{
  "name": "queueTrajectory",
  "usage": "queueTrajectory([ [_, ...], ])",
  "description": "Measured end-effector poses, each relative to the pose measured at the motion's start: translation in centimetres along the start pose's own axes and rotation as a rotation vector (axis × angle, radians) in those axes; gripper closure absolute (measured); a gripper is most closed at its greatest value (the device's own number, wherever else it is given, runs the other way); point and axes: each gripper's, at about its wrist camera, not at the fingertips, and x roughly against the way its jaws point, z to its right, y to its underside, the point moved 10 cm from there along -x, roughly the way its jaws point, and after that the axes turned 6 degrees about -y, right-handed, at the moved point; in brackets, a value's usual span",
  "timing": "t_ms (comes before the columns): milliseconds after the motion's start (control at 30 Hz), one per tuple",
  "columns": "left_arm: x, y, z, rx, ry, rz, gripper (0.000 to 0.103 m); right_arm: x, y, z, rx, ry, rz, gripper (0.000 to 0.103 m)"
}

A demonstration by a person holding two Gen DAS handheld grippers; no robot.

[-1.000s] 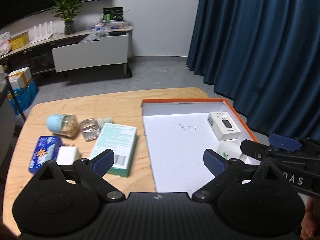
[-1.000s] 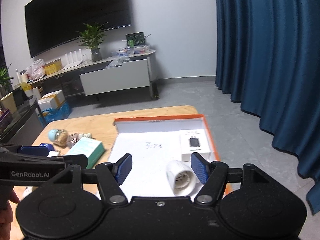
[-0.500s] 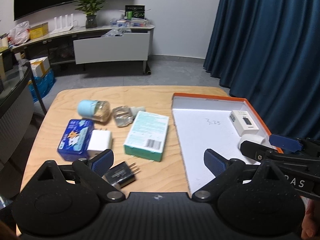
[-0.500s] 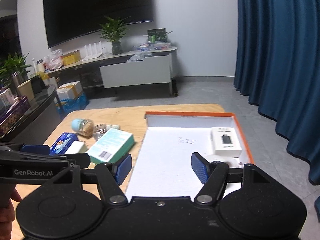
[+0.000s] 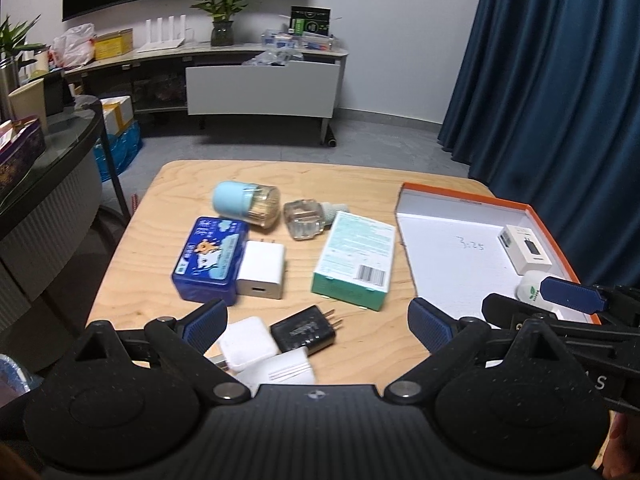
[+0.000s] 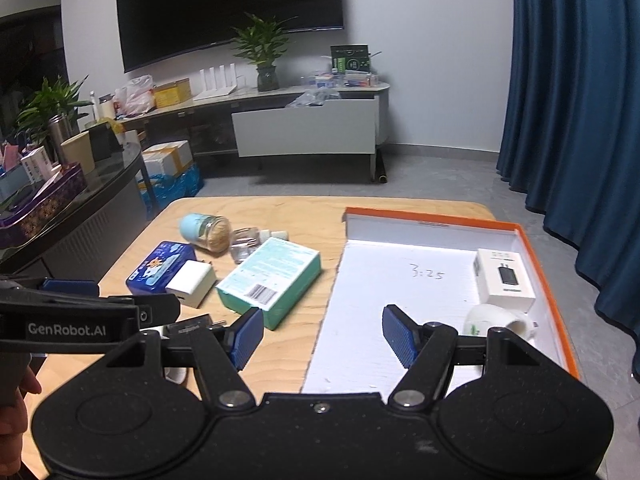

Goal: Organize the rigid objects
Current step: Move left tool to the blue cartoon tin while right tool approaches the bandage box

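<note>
Swung off the orange-rimmed white tray (image 6: 552,280) toward the clutter on the wooden table (image 5: 160,216): both grippers empty, left gripper (image 5: 316,322) and right gripper (image 6: 322,336) with fingers spread wide, white cup (image 6: 496,322) now lying in the tray beside the white charger box (image 6: 506,276), so likely one drop done and next pick pending. Nearest the left fingers, black plug adapter (image 5: 304,330) and white square charger (image 5: 248,344); farther off, teal carton (image 5: 354,260), blue tin (image 5: 210,260), toothpick jar (image 5: 246,204).
</note>
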Motion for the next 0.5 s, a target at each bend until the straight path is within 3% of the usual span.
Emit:
queueTrajectory([
  [500,-0.7,0.0,-3.0,0.045,-0.020,-0.011,0.004,-2.0,-0.1,-2.4,0.023,-0.027,-0.029,0.024],
])
